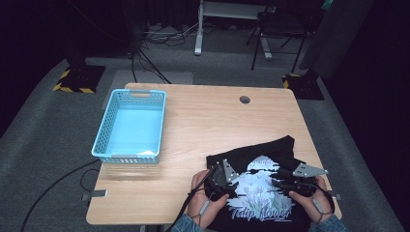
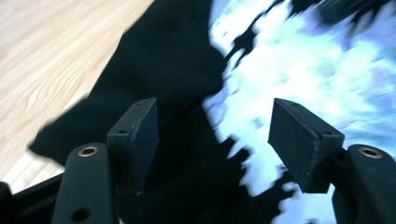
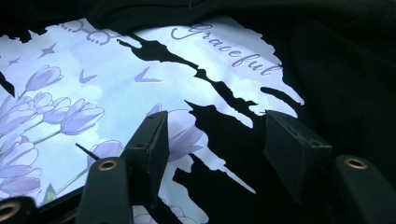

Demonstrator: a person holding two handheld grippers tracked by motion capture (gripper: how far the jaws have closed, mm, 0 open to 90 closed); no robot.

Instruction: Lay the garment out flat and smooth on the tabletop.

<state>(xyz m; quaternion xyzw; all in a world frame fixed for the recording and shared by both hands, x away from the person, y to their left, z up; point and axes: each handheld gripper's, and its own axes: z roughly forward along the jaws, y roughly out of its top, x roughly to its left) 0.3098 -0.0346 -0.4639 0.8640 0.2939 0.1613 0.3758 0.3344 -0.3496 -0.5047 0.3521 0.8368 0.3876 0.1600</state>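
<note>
Two hands are coming in from the near edge of the pale wooden tabletop (image 1: 203,111), each carrying a black two-jaw tool over a folded black cotton T-shirt with a pale blue tulip print (image 1: 261,186). That shirt is lying at the near right corner of the tabletop, its long axis running from the near edge up toward the far right, with the lettering reading upright from the person's side. Its lower hem is cut off by the picture's bottom edge, and the hands are covering parts of both sides.

Left tool (image 1: 223,180) is hovering over the shirt's left edge, jaws standing apart with nothing between them; its own view is blurred, so the print is hard to make out. Right tool (image 1: 289,178) is hanging over the print's right side, jaws likewise parted and gripping nothing.

Well apart, at the far left, a light blue perforated plastic basket (image 1: 129,126) is sitting with only its bare floor showing inside.
</note>
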